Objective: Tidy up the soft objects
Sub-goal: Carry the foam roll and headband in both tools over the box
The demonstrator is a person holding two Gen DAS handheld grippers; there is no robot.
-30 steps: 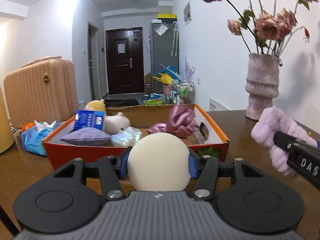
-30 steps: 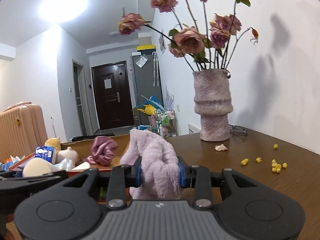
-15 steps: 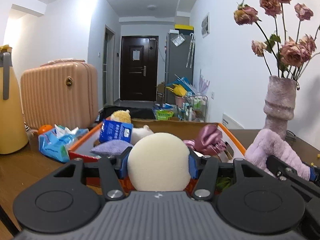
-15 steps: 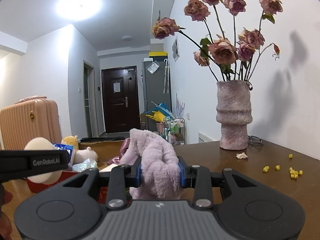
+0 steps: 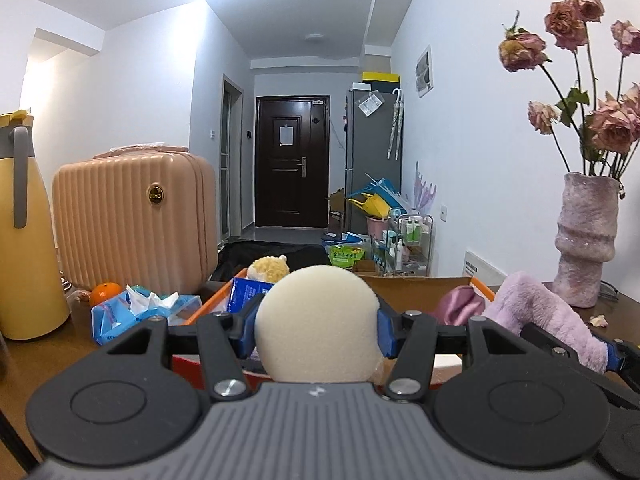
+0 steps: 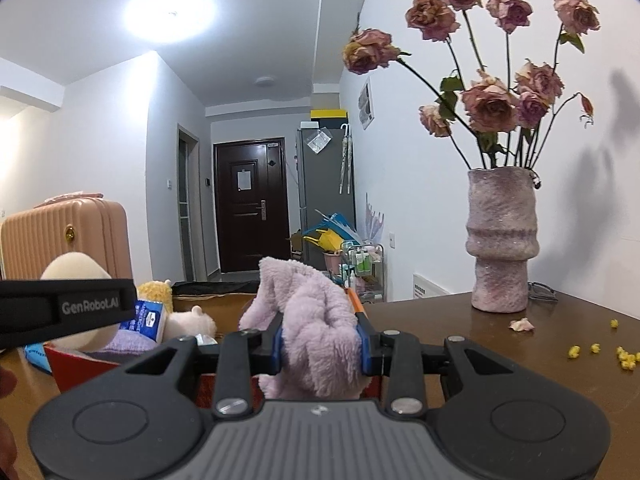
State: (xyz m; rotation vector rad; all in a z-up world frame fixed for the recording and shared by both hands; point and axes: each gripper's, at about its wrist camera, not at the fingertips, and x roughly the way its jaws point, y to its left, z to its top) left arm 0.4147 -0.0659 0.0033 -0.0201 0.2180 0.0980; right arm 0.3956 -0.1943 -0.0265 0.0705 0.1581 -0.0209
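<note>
The round cream sponge (image 5: pixel 318 320) sits squeezed between the two blue pads of the left claw (image 5: pixel 318 330), held up in the air just in front of the orange cardboard box (image 5: pixel 420 282). The fluffy purple cloth (image 6: pixel 316 336) is pinched tight in the right claw (image 6: pixel 320 340), and it bunches up above the pads and hangs down below them. In the left view, that same purple cloth (image 5: pixel 544 312) shows on the right side, close to the sponge but not touching it. The box stands on the brown wooden surface (image 6: pixel 500 344) and is open on top. Inside it are a shiny pink cloth (image 5: pixel 460 304), a yellow fuzzy toy (image 5: pixel 268 268), a blue and white packet (image 5: pixel 248 294), a white plush toy (image 6: pixel 192 320) and a soft purple thing (image 6: pixel 128 342). Left of the box lies a blue pack of wipes (image 5: pixel 140 312), and an orange (image 5: pixel 105 292) sits behind it. Farther left is a tall yellow jug (image 5: pixel 28 232). A pink ribbed suitcase (image 5: pixel 136 224) stands behind the orange. On the right side of the surface, near the wall, stands a bumpy pink vase (image 6: pixel 502 236) with dried roses (image 6: pixel 488 104) in it. A fallen petal (image 6: pixel 522 325) lies in front of the vase, and small yellow bits (image 6: pixel 624 354) are scattered farther right. A dark door (image 5: pixel 292 166) is far back at the end of the hall.
</note>
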